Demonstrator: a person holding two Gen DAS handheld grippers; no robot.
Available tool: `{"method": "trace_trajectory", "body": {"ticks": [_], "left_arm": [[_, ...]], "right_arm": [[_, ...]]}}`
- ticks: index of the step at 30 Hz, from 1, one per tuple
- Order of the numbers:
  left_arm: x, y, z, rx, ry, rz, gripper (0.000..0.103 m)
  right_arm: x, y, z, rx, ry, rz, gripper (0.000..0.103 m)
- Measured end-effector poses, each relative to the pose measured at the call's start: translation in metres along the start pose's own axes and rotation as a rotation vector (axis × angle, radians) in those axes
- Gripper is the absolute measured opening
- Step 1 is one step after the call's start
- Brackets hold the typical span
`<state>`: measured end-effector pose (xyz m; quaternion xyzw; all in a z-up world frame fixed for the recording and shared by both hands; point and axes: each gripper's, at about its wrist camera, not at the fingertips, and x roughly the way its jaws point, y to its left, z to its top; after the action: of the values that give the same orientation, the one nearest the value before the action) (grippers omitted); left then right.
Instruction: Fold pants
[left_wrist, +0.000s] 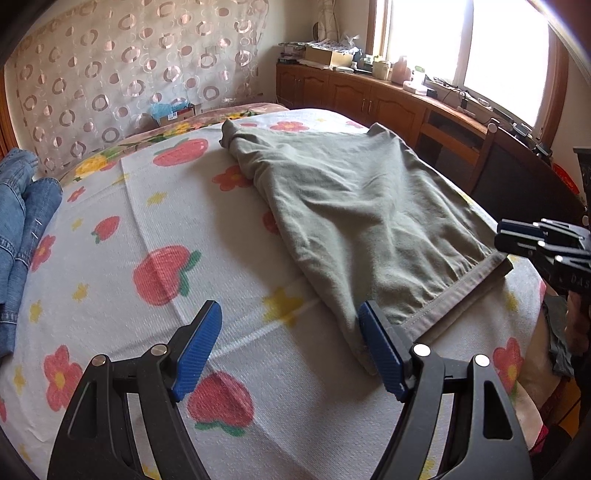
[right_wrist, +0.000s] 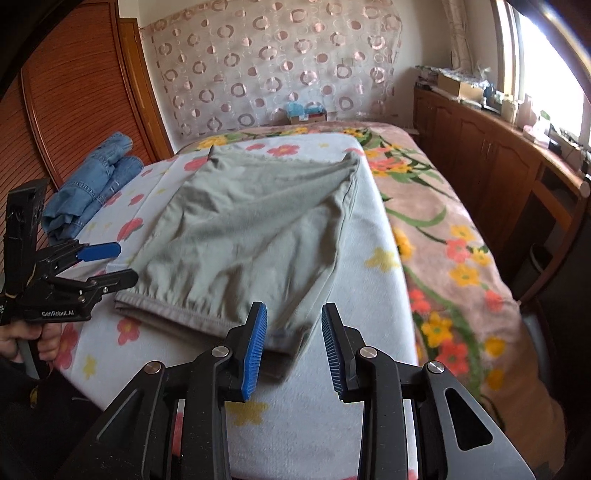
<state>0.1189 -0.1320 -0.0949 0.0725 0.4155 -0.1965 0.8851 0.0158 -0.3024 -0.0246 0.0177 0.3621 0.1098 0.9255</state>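
Observation:
Grey-green pants (left_wrist: 354, 206) lie folded over on the flowered white blanket (left_wrist: 147, 221), waistband toward me. They also show in the right wrist view (right_wrist: 243, 225). My left gripper (left_wrist: 290, 345) is open and empty, low over the blanket, its right finger at the near left corner of the waistband (left_wrist: 454, 291). From the right wrist view the left gripper (right_wrist: 122, 262) sits open at that waistband's left end. My right gripper (right_wrist: 293, 347) is open and empty just above the waistband's near right corner (right_wrist: 284, 339). It shows at the right edge of the left wrist view (left_wrist: 517, 240).
Folded blue jeans (right_wrist: 88, 184) lie at the blanket's left edge, also in the left wrist view (left_wrist: 22, 221). A pink flowered bedspread (right_wrist: 443, 240) lies to the right. Wooden cabinets (right_wrist: 498, 155) with clutter run under the window. A patterned curtain (right_wrist: 273, 62) hangs behind.

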Motion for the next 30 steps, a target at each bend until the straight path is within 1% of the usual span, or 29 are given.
{"method": "trace_trajectory", "body": {"ticks": [3,4,5,7,10,13,16,21,22,24,27,29,30], "left_arm": [[0.001,0.001,-0.001,-0.003,0.005,-0.001,0.078],[0.001,0.001,-0.001,-0.003,0.005,-0.001,0.078],[0.001,0.001,0.0,-0.004,0.005,0.0,0.078],[0.001,0.001,-0.001,-0.004,0.005,0.0,0.078],[0.002,0.002,0.0,-0.007,0.005,0.001,0.078],[0.002,0.002,0.0,-0.01,0.004,0.001,0.078],[0.001,0.003,0.0,-0.013,0.003,0.0,0.078],[0.001,0.004,0.0,-0.011,0.003,0.001,0.078],[0.001,0.004,-0.001,-0.011,0.003,0.001,0.078],[0.002,0.003,0.0,-0.011,0.004,0.002,0.078],[0.002,0.004,-0.001,-0.011,0.004,0.002,0.078],[0.001,0.004,-0.001,-0.011,0.005,0.003,0.079],[0.001,0.005,-0.001,-0.011,0.005,0.004,0.079]], "right_arm": [[0.001,0.0,0.0,-0.003,0.008,-0.005,0.031],[0.001,0.001,0.003,-0.003,0.006,0.007,0.019],[0.0,0.002,0.004,-0.007,0.002,0.018,0.011],[-0.012,0.004,0.006,-0.021,-0.052,0.037,0.01],[-0.024,0.005,0.006,-0.021,-0.087,0.05,0.009],[-0.028,0.003,0.002,-0.018,-0.074,0.054,0.009],[-0.023,0.002,-0.008,-0.019,-0.043,0.032,0.009],[-0.016,0.005,-0.008,0.013,-0.029,0.036,0.009],[-0.016,0.005,-0.007,0.013,-0.027,0.034,0.009],[-0.016,0.005,-0.007,0.006,-0.024,0.017,0.013],[-0.018,0.006,-0.005,0.006,-0.038,0.005,0.02],[-0.017,0.005,-0.005,0.003,-0.043,-0.007,0.031],[-0.014,0.005,-0.005,0.003,-0.035,-0.014,0.034]]}}
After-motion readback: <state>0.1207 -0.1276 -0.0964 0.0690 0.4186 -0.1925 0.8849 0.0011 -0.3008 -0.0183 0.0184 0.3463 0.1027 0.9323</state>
